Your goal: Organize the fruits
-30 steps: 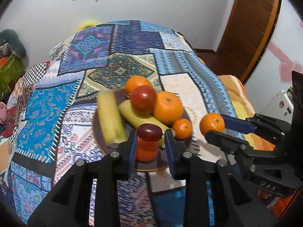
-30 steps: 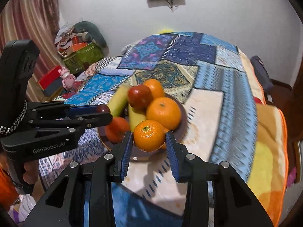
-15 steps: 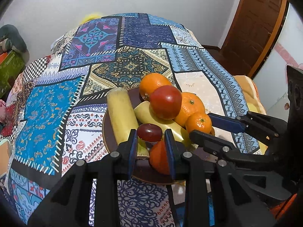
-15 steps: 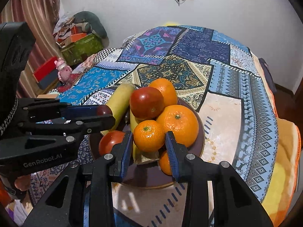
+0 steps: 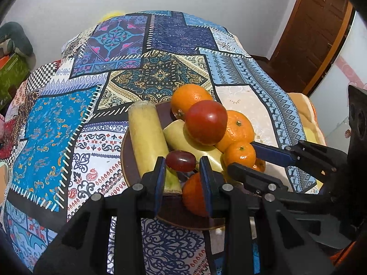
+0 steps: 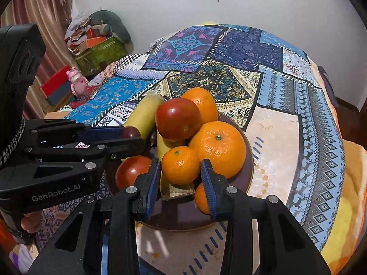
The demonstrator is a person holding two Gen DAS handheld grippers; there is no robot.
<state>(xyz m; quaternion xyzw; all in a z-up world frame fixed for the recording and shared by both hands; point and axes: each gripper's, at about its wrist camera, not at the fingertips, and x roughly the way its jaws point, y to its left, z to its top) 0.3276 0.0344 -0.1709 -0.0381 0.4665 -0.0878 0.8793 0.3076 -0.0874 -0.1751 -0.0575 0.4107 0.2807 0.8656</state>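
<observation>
Fruit sits piled on my dark round plate [image 6: 248,171] atop the patchwork cloth [image 5: 160,34]: bananas [image 5: 146,137], big oranges [image 6: 218,149], red tomato [image 6: 177,119] on top. My right gripper [image 6: 181,167] is clamped on a small mandarin [image 6: 180,165] at the pile's near edge, just over the plate. My left gripper [image 5: 181,161] pinches a red grape [image 5: 180,160] between its pads, hovering over the plate's near-left side, beside the bananas.

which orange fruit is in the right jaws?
The small mandarin, pinched between the right gripper's jaws; the big orange beside it and the others lie free on the plate.
</observation>
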